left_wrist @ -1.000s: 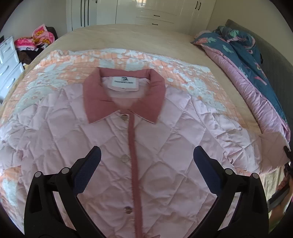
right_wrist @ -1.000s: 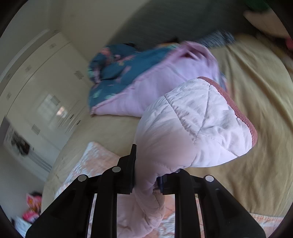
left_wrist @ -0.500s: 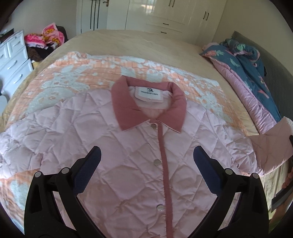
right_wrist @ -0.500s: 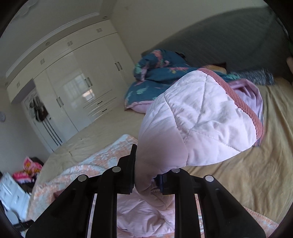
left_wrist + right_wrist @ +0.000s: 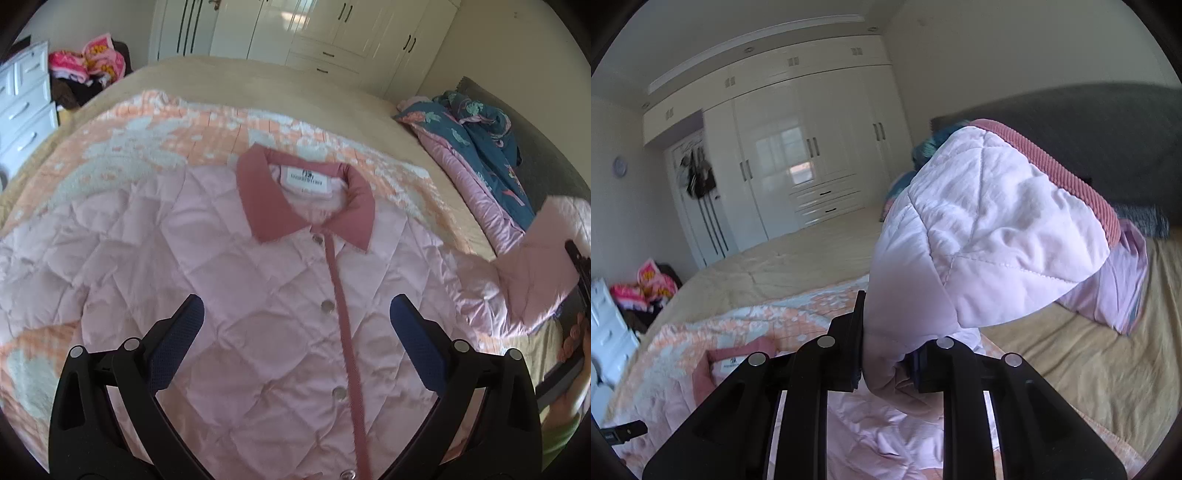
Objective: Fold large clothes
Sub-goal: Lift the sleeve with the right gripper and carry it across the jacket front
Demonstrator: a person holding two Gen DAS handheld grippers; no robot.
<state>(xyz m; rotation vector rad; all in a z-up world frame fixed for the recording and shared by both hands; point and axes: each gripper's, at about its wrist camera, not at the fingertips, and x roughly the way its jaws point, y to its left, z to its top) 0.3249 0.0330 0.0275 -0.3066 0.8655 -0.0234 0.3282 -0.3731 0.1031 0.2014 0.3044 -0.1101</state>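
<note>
A pink quilted jacket (image 5: 280, 332) with a dark pink collar (image 5: 266, 206) lies buttoned, front up, on an orange and white blanket (image 5: 147, 136) on the bed. My left gripper (image 5: 295, 325) is open and empty, hovering above the jacket's chest. My right gripper (image 5: 888, 365) is shut on the jacket's sleeve (image 5: 990, 236) and holds it raised, the ribbed cuff (image 5: 1071, 184) uppermost. The raised sleeve also shows at the right edge of the left wrist view (image 5: 535, 273).
A rumpled blue and pink duvet (image 5: 476, 147) lies at the bed's right side by the grey headboard (image 5: 1108, 129). White wardrobes (image 5: 798, 166) stand beyond the bed. A white drawer unit (image 5: 22, 110) and a pile of clothes (image 5: 88, 62) are at the left.
My right gripper has lifted the sleeve and swung it toward the jacket's body. My left gripper has drifted left, so the collar now sits further right in its view.
</note>
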